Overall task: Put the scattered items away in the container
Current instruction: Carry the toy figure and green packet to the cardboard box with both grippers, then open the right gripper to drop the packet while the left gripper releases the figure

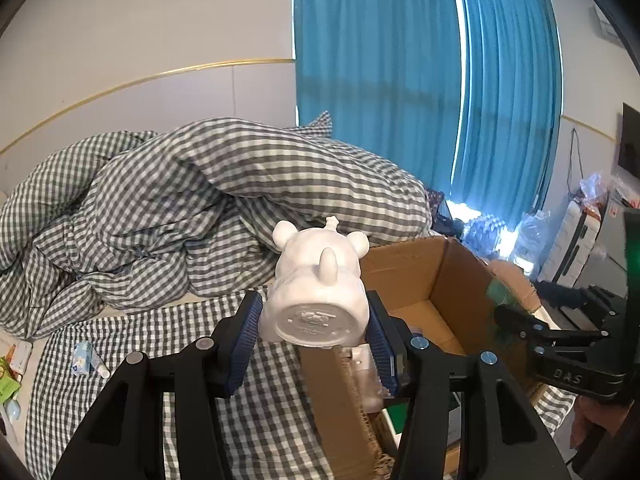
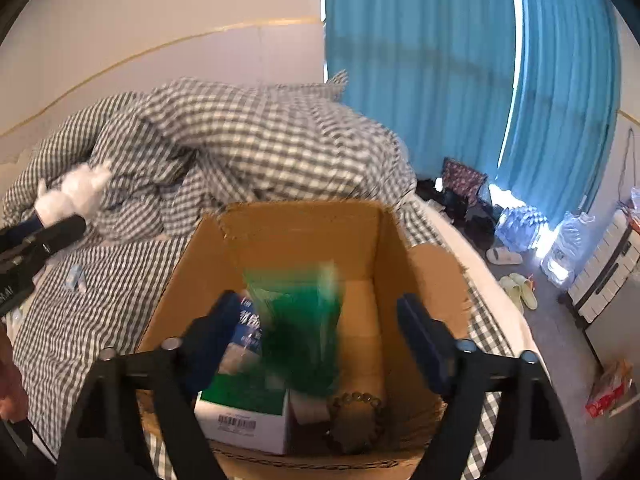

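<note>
The cardboard box (image 2: 304, 236) sits open on the gingham-covered bed (image 1: 280, 400), already holding a green-and-white carton (image 2: 244, 412), a bead bracelet (image 2: 356, 404) and a blue-labelled pack (image 2: 248, 332), as two hand-held grippers work above its rim.

The left gripper (image 1: 316, 332) is pinching a white animal figurine (image 1: 316, 292) between its blue pads, base toward the camera, just at the box's near left wall and not yet over the opening. The right gripper (image 2: 320, 340) hangs over the box with its jaws spread wide; a green packet (image 2: 300, 320), blurred, lies between them with neither pad touching it, apparently dropping free into the box.

The figurine looks hard and glossy (likely ceramic or plaster, though that cannot be confirmed), so a release from this height could chip it against the carton below, or knock it off the box edge onto the bedding if the jaws part too soon. The two grippers are close together at the rim and could clash. The packet might catch on the carton and stand up, crowding the landing space. A small blue-and-white tube (image 1: 86, 360) lies on the sheet, still outside the container.
</note>
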Demonstrator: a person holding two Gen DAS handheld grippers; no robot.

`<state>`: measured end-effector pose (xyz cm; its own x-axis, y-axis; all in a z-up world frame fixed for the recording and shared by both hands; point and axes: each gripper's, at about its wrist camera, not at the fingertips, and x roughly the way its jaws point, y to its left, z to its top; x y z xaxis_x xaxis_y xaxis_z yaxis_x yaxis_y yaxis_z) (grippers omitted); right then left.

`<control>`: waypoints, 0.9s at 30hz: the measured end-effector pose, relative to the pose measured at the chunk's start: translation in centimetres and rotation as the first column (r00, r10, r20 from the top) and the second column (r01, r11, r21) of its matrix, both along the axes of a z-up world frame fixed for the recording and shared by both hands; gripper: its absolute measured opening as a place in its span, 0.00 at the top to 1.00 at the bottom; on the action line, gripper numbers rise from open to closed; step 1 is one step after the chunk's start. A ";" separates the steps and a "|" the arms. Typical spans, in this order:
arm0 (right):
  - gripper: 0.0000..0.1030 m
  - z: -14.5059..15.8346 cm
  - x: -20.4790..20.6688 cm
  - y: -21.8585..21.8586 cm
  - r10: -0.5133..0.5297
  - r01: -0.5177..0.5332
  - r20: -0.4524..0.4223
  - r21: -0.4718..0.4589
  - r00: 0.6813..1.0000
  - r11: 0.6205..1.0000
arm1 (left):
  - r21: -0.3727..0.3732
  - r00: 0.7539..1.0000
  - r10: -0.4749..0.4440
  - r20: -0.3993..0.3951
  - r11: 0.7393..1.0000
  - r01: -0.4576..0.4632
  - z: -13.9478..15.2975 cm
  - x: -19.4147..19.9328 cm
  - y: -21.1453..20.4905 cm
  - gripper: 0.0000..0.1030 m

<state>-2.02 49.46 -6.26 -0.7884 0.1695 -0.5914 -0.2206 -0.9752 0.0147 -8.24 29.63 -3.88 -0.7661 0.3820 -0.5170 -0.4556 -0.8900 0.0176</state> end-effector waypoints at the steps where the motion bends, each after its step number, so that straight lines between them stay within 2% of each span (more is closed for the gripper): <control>1: 0.17 0.1 0.3 0.3 -0.003 0.003 -0.012 -0.006 1.000 1.000 | -0.003 1.000 -0.003 0.001 1.000 0.003 -0.1 0.0 0.3 0.49; 12: 0.15 1.8 2.6 3.2 -0.054 0.051 -0.082 -0.045 0.995 0.998 | -0.026 0.998 -0.060 0.024 0.998 0.061 -1.3 0.3 4.7 0.49; 19: 0.15 2.6 3.9 4.1 -0.075 0.072 -0.105 -0.033 0.992 0.997 | -0.031 0.991 -0.108 0.079 0.993 0.111 -2.2 -0.2 7.8 0.49; 21: 0.14 2.6 4.0 4.4 -0.079 0.075 -0.108 -0.039 0.991 0.996 | -0.040 0.989 -0.116 0.090 0.992 0.120 -2.4 -0.3 8.4 0.46; 22: 0.14 2.7 4.1 4.4 -0.080 0.076 -0.110 -0.041 0.991 0.996 | -0.046 0.989 -0.115 0.092 0.992 0.119 -2.5 -0.4 8.5 0.37; 23: 0.14 2.7 4.1 4.5 -0.081 0.078 -0.110 -0.039 0.991 0.996 | -0.053 0.990 -0.106 0.089 0.992 0.111 -2.5 -0.5 8.6 0.22; 24: 0.14 2.7 4.1 4.4 -0.082 0.078 -0.109 -0.036 0.991 0.996 | -0.055 0.992 -0.098 0.083 0.993 0.103 -2.5 -0.6 8.7 0.15; 25: 0.14 2.7 4.0 4.4 -0.081 0.078 -0.107 -0.033 0.991 0.996 | -0.046 0.993 -0.096 0.073 0.994 0.099 -2.3 -0.6 8.5 0.09; 27: 0.13 2.7 3.9 4.3 -0.079 0.076 -0.108 -0.035 0.991 0.997 | -0.022 0.992 -0.108 0.069 0.994 0.110 -1.9 -0.5 8.1 0.06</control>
<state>1.88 53.78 -3.60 -0.8338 0.2159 -0.5081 -0.2910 -0.9540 0.0721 -8.72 37.69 -5.79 -0.6835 0.4472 -0.5769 -0.5508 -0.8346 0.0056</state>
